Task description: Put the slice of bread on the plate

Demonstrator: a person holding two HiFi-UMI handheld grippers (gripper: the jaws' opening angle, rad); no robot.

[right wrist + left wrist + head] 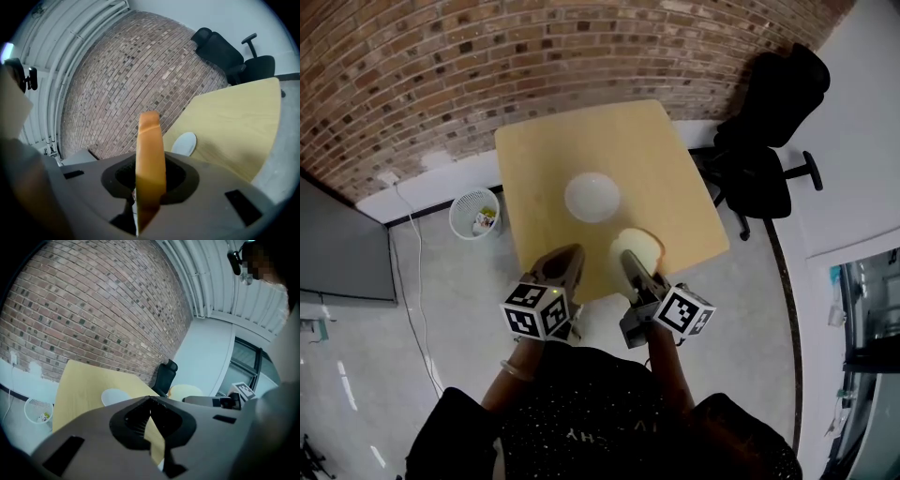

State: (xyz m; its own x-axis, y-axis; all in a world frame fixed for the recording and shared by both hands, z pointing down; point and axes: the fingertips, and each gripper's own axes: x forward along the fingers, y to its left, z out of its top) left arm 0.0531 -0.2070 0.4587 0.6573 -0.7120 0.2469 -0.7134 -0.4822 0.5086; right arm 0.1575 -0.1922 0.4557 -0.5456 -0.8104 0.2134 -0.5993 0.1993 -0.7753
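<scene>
Right tool (635, 270) tight on slice of bread (638, 247); left tool (566, 265) closed, empty; white plate (592, 197) on table (539, 164).

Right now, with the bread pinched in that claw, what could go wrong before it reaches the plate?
1. The right gripper grips the slice of bread by one end only, with most of it sticking out past the jaws. Soft bread could sag, tear or slip free.
2. The plate sits further along the table, to the slice's left in the head view. Letting go early would likely drop it on bare wood.
</scene>
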